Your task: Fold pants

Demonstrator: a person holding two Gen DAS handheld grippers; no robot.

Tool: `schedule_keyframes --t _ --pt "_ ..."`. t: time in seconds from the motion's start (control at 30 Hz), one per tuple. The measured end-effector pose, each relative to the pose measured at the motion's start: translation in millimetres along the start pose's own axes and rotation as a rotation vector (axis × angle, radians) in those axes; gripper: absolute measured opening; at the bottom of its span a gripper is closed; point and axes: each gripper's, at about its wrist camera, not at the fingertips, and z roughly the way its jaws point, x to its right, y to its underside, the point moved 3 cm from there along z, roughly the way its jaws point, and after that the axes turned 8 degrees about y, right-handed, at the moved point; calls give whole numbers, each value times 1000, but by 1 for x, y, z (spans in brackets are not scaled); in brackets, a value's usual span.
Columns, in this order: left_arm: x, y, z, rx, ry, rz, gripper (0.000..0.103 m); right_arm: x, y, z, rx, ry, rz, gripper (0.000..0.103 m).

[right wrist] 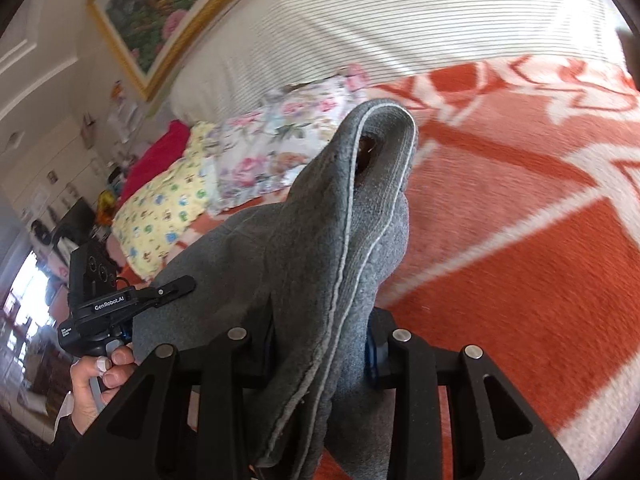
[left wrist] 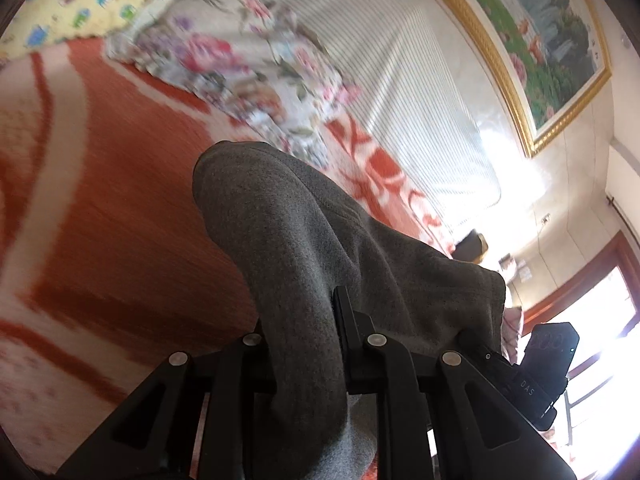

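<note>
Grey pants [left wrist: 288, 220] hang lifted above the orange and white blanket [left wrist: 120, 208]. My left gripper [left wrist: 304, 320] is shut on a bunched fold of them, and the cloth drapes forward over its fingers. In the right wrist view my right gripper [right wrist: 324, 328] is shut on another part of the pants [right wrist: 320, 220], where a pale-stitched hem loops up and over. The fingertips of both grippers are mostly hidden by cloth. At the left of that view a hand [right wrist: 92, 384] holds the left gripper [right wrist: 180, 286], which sits against the grey cloth.
A floral quilt [left wrist: 240, 64] and a yellow cartoon-print quilt [right wrist: 160, 216] are piled at the far side of the bed. Behind them stand a striped headboard [right wrist: 400, 20] and a gold-framed painting [left wrist: 540, 40]. A bright window [left wrist: 600, 320] is at the side.
</note>
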Motion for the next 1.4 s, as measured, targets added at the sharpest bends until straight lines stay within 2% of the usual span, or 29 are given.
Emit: schedule_keyframes --t 0.27,0.63,0.8,0.87,0.93,0.97,1.1,1.27,1.33,1.4 --pt "-32 -26 -25 47 -60 -4 17 -38 -10 43 -30 -48 -49 35" --pt "-54 -65 -11 78 -114 22 17 -53 -35 93 -43 -73 -54 35" --pt "-74 -65 6 36 -159 21 17 -46 -40 121 -56 -54 -62 35" --pt "-88 -57 9 17 -169 -3 20 -35 -34 139 -111 -21 -47 40" --pt "-97 -49 6 13 -169 -18 29 -24 -26 151 -151 19 -40 50" --pt "-101 -46 4 12 -172 -24 31 -21 -23 153 -158 29 -38 54" --pt "-116 -36 -10 17 -182 -55 44 -15 -19 151 -157 41 -50 58" --pt "-124 -31 -15 13 -192 -49 48 -9 -21 144 -121 78 -72 65" --pt "-131 -29 -6 -13 -208 -59 50 -5 -22 146 -106 94 -80 67" --pt "-136 -29 -1 -15 -204 -77 50 -1 -20 157 -127 133 -99 70"
